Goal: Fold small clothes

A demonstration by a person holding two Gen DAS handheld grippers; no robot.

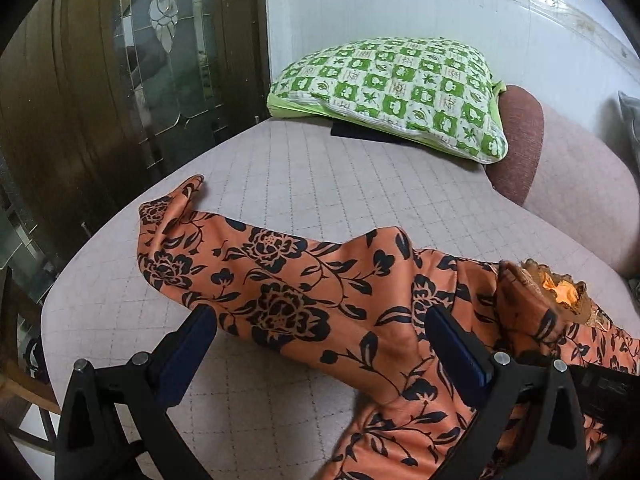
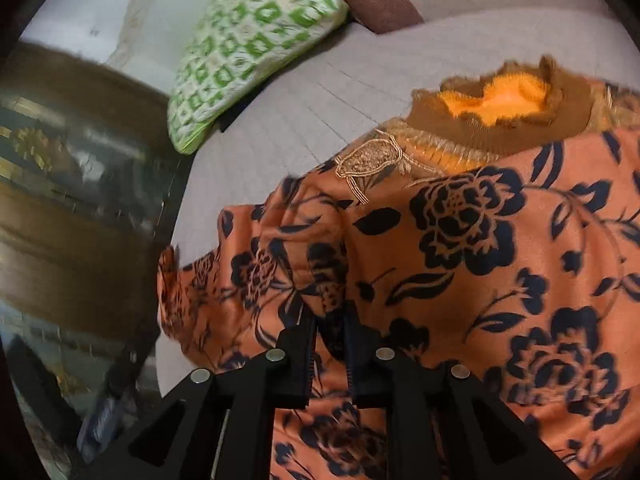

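Left gripper [image 1: 320, 340] nearest, jaws wide apart, hovering over the orange flowered top [image 1: 312, 300], pads not pressing cloth. Right gripper [image 2: 330, 344] has jaws nearly together with a narrow gap; cloth right under and between the tips, but can't tell if it's actually pinched, blur hides the contact. Top lies spread on the quilted bed cover [image 1: 280, 168], one long sleeve [image 1: 192, 240] stretched out toward the bed edge, brown ribbed collar [image 2: 500, 120] with gold embroidery facing away from the right camera. Step looks like a sleeve fold, early on: body flat, sleeve not brought in yet. Next move probably calls for the left jaws to drop onto the sleeve, close, and carry it across the body. Beyond, green checked pillow [image 1: 400, 92] at the head of the bed, wooden door [image 1: 80, 80] left
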